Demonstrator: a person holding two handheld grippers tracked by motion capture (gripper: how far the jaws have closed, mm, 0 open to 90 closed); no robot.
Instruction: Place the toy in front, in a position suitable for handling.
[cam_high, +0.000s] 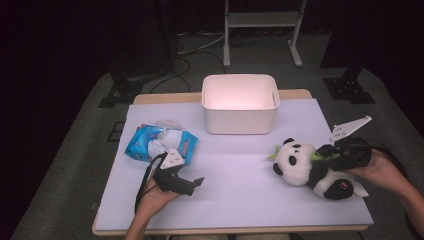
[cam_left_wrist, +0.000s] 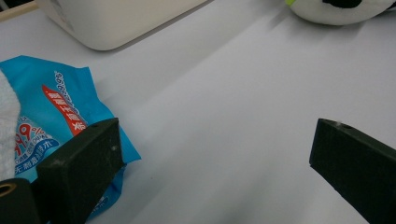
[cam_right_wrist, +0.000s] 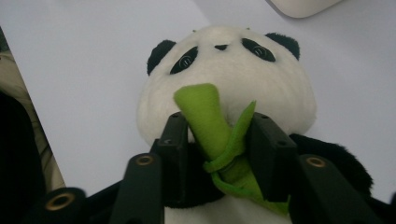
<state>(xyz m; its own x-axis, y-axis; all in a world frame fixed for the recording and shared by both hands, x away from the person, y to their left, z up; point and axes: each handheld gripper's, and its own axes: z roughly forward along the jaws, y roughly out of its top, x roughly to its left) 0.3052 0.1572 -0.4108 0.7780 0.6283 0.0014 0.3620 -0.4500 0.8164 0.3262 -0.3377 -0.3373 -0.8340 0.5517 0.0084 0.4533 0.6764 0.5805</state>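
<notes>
My right gripper (cam_right_wrist: 217, 140) has its jaws pressed around the green bamboo stalk (cam_right_wrist: 212, 126) of the plush panda (cam_high: 305, 167), lying at the table's (cam_high: 240, 200) right edge. My left gripper (cam_left_wrist: 215, 154) stands wide open beside the blue wipes pack (cam_high: 160, 142).

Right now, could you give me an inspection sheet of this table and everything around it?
Surface: table under a pale sheet, wooden edge showing.
Job's things: plush panda lying at the right, green bamboo sprig at its mouth.
Clutter: blue wet-wipes pack at the left; white bin at the back, nothing seen inside.
Grippers: right gripper has its jaws around the sprig, touching it; left gripper open above bare sheet beside the pack.
Cables: black cable loops from the left gripper; more lie on the floor behind.
Surroundings: grey carpet, white stand legs, dark room.
</notes>
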